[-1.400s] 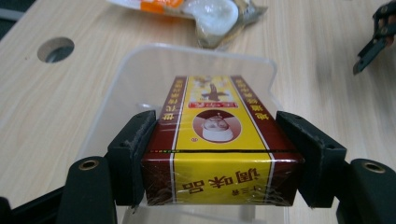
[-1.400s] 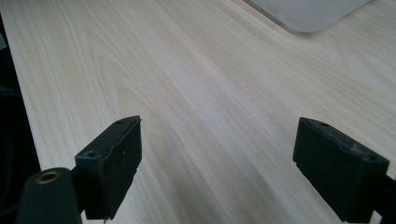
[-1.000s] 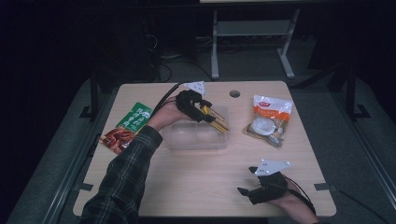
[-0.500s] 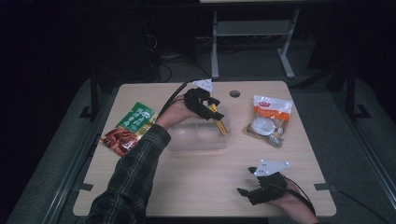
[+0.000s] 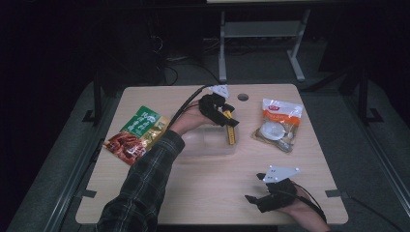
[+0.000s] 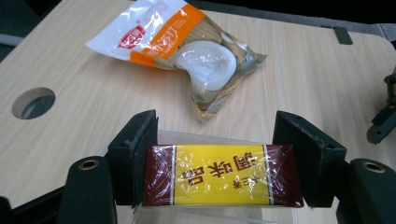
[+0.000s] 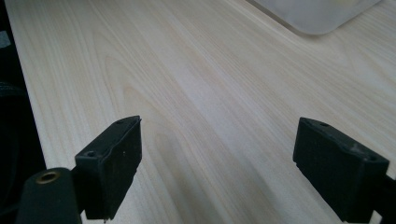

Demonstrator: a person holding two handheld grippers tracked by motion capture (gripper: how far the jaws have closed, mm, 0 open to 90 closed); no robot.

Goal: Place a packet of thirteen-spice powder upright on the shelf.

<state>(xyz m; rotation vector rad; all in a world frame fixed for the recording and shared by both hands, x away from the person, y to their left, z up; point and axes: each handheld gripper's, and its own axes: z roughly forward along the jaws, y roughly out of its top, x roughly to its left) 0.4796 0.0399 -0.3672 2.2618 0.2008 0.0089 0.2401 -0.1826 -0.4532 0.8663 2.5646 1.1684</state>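
Near edge, right side: right gripper (image 5: 263, 195) sits low over the bare table (image 5: 203, 193), w/ the person's hand behind it. In the right gripper view its jaws stand wide apart, nothing btwn them, just wood grain below.

Mid table: clear plastic tray (image 5: 212, 142), shallow, lying flat. A plaid sleeve (image 5: 145, 179) reaches diagonally from the near left up past the tray's left side.

Just beyond, over the tray's far right part: left gripper (image 5: 227, 126), pointing down and to the right. It clamps a yellow-and-maroon packet (image 6: 223, 175) by its two short ends; left gripper view shows both pads pressing the maroon ends, so jaws are fairly wide but closed on the packet. Packet is held above the tray, its rim visible under and behind it; can't tell if it touches the tray. In the high view the packet (image 5: 231, 133) hangs tilted at the tray's right end.

Left of tray, apart from it: green-and-red snack bag (image 5: 135, 133), flat on table.

Right of tray, slightly farther: orange-and-white bag of pale round buns (image 5: 278, 123), also flat.

Far edge, centre: round hole (image 5: 242, 97) in the tabletop.
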